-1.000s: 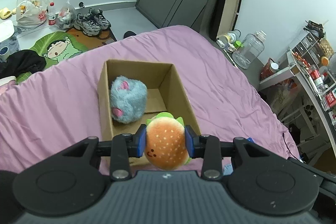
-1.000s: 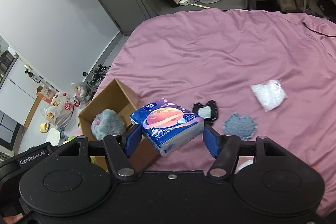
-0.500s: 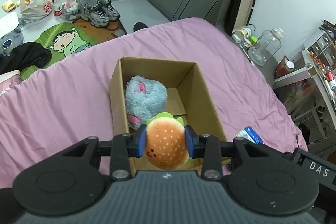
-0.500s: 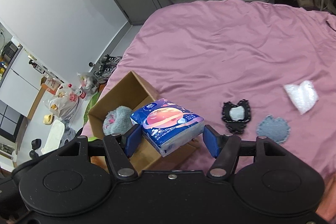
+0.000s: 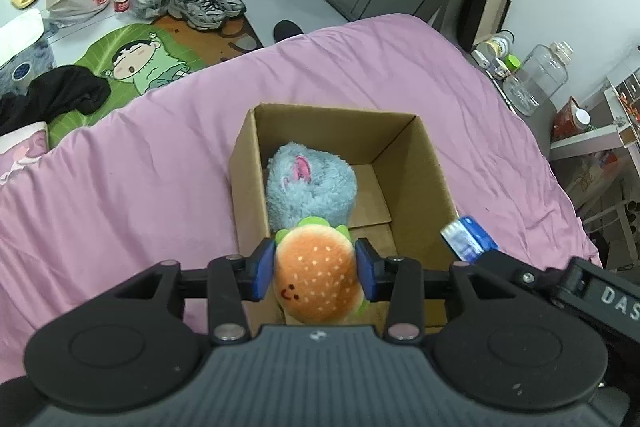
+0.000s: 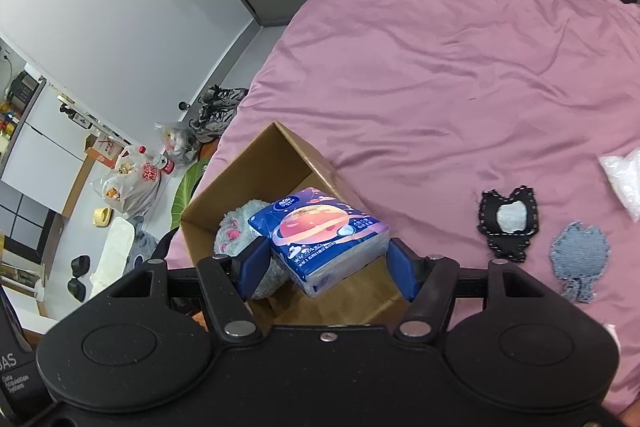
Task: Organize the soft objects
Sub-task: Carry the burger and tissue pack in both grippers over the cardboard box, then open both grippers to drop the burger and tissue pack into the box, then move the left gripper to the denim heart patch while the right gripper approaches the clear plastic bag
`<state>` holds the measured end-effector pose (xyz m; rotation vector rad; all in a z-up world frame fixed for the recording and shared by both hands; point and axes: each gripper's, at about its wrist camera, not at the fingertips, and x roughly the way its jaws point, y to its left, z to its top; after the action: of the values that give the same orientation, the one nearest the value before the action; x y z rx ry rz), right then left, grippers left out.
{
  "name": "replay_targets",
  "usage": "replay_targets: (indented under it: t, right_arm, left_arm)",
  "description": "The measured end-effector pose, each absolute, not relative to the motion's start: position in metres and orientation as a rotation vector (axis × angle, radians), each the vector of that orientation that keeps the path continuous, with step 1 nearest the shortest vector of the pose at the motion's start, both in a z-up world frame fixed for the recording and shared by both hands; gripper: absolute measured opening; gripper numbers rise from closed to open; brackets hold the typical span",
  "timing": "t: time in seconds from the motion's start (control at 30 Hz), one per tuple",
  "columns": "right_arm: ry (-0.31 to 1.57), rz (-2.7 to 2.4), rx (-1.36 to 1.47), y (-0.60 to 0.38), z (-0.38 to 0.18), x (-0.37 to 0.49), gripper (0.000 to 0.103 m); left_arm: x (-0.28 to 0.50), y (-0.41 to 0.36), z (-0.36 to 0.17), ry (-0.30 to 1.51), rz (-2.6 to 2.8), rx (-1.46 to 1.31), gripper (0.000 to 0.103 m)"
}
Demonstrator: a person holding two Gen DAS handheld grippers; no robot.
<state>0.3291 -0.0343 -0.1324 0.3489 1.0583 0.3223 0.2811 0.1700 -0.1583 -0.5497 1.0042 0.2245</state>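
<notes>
My left gripper (image 5: 316, 269) is shut on a plush hamburger (image 5: 318, 275) and holds it over the near end of an open cardboard box (image 5: 434, 163) on the pink bed. A fluffy blue plush (image 5: 310, 185) lies inside the box. My right gripper (image 6: 326, 263) is shut on a blue tissue pack (image 6: 320, 235) above the same box (image 6: 292, 155), where the blue plush (image 6: 234, 231) shows beneath it. The tissue pack's corner (image 5: 470, 239) shows at the box's right side in the left wrist view.
A black fabric patch (image 6: 506, 223), a denim patch (image 6: 580, 259) and a white plastic bag (image 6: 624, 179) lie on the pink sheet (image 6: 440, 67) right of the box. Shoes (image 5: 208, 3), bags and a cartoon mat (image 5: 136, 63) are on the floor beyond the bed.
Both grippers have moved closer over the box with their loads still held. The right gripper and tissue pack now show at the box's right side in the left wrist view.
</notes>
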Motion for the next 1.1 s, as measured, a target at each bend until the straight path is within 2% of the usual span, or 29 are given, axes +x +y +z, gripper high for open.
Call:
replay_targets:
  t: [0.2,0.27,0.33,0.53,0.7,0.77,1.1]
  right_arm:
    - [1.067,0.341,0.392,-0.029,-0.136,0.337,0.062]
    - [1.063,0.338,0.403,-0.029,-0.135,0.338,0.063]
    - [1.066,0.333,0.407,-0.029,-0.135,0.340,0.063]
    - [1.056,0.345,0.441,-0.028,-0.128,0.342,0.063]
    - [1.033,0.382,0.465,-0.025,-0.115,0.344,0.069]
    - [1.023,0.395,0.469,-0.026,-0.110,0.342,0.075]
    - [0.974,0.375,0.447,-0.066,-0.090,0.320,0.080]
  left_arm:
    - [0.285,0.167,-0.157,1.017,0.219,-0.556,0.045]
    - [0.285,0.166,-0.157,1.018,0.220,-0.556,0.050]
    - [0.285,0.166,-0.156,1.016,0.221,-0.567,0.059]
    - [0.280,0.171,-0.142,0.992,0.245,-0.554,0.062]
    - [0.271,0.177,-0.127,0.959,0.265,-0.546,0.063]
    - [0.267,0.178,-0.122,0.948,0.275,-0.537,0.063]
    - [0.254,0.161,-0.105,0.918,0.278,-0.506,0.066]
